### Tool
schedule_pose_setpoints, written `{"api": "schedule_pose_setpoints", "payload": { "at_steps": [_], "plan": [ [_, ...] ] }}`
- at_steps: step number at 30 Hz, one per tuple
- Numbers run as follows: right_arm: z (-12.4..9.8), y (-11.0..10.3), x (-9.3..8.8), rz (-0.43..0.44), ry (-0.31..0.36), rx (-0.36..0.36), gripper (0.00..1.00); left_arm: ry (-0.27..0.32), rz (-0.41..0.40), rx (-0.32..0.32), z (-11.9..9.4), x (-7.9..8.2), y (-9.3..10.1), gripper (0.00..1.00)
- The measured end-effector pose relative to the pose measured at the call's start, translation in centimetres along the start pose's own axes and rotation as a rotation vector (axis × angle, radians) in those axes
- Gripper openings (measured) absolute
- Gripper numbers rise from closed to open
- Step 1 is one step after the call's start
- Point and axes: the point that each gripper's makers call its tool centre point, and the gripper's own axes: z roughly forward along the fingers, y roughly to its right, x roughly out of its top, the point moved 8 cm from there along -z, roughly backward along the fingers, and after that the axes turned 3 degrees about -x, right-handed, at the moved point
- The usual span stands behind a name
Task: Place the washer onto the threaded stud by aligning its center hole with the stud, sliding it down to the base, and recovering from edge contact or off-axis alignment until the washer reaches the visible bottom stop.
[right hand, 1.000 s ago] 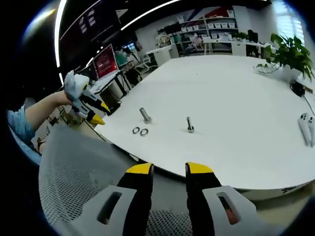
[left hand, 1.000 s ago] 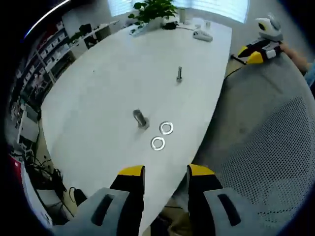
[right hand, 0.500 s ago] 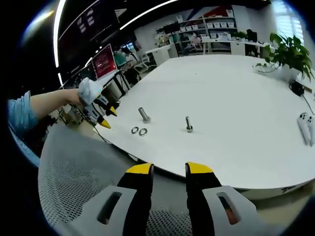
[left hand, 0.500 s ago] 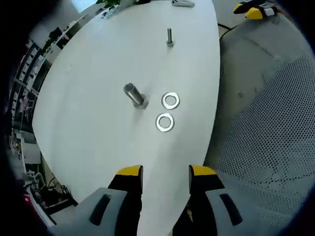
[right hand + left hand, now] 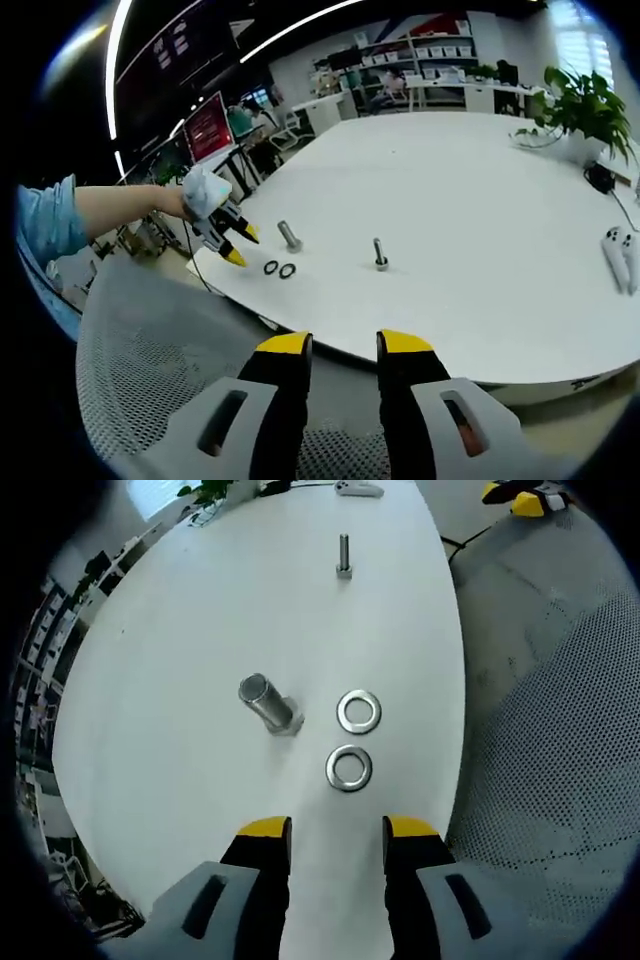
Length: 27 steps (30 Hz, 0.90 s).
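left gripper (image 5: 240, 246) above washers (image 5: 279, 269), plant (image 5: 590, 105) beyond

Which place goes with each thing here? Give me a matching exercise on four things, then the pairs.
Things:
1. near washer
2. thick bolt
3. thin stud
4. left gripper

Places:
A. stands upright, far out on the table, beyond both washers
B. lies flat just ahead of the left gripper's open jaws
C. held over the table's edge, close to the washers, in the right gripper view
D. stands left of the far washer in the left gripper view

Pairs: 1-B, 2-D, 3-A, 4-C
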Motion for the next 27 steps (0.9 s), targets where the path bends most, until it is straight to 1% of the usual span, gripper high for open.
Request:
{"api": "schedule_pose_setpoints", "payload": {
  "at_steps": [1, 3, 4, 7, 10, 12, 15, 16, 19, 21, 25, 26, 27],
  "plan": [
    [0.0, 0.0, 0.0, 0.0, 0.0, 0.0, 0.28, -0.001, -0.003, -0.022, 0.5, 0.3, 0.1, 0.34],
    [0.0, 0.0, 0.0, 0.0, 0.001, 0.0, 0.28, 0.0, -0.043, -0.057, 1.1, 0.5, 0.5, 0.33],
    [0.0, 0.0, 0.0, 0.001, 0.001, 0.0, 0.28, 0.003, -0.071, -0.055, 1.3, 0.7, 0.5, 0.32],
    [0.0, 0.0, 0.0, 0.003, 0.005, -0.001, 0.28, -0.011, -0.039, -0.035, 2.1, 0.9, 0.2, 0.31],
    [0.0, 0.0, 0.0, 0.003, 0.004, -0.001, 0.28, -0.008, -0.051, -0.055, 2.4, 1.2, 0.5, 0.32],
    [0.0, 0.0, 0.0, 0.003, 0.004, 0.0, 0.28, -0.011, -0.02, -0.029, 2.6, 1.3, 0.4, 0.32],
    [0.1, 0.0, 0.0, 0.002, 0.003, -0.001, 0.28, -0.011, -0.034, -0.035, 3.0, 1.3, 0.5, 0.32],
    [0.1, 0.0, 0.0, 0.002, 0.004, -0.001, 0.28, -0.01, -0.014, -0.026, 2.9, 1.4, 0.4, 0.31],
    [0.1, 0.0, 0.0, 0.001, 0.001, -0.001, 0.28, -0.012, -0.011, -0.018, 2.9, 1.5, 0.4, 0.31],
    [0.1, 0.0, 0.0, 0.001, 0.001, -0.001, 0.28, -0.023, 0.017, -0.005, 2.9, 1.5, 0.4, 0.3],
    [0.1, 0.0, 0.0, 0.002, 0.001, -0.003, 0.27, -0.029, 0.021, -0.01, 2.9, 1.6, 0.5, 0.28],
    [0.1, 0.0, 0.0, 0.002, 0.002, -0.003, 0.27, -0.028, 0.023, -0.01, 2.9, 1.6, 0.6, 0.27],
    [0.1, 0.0, 0.1, 0.002, 0.002, -0.003, 0.27, -0.027, 0.024, -0.009, 2.9, 1.7, 0.6, 0.23]
  ]
}}
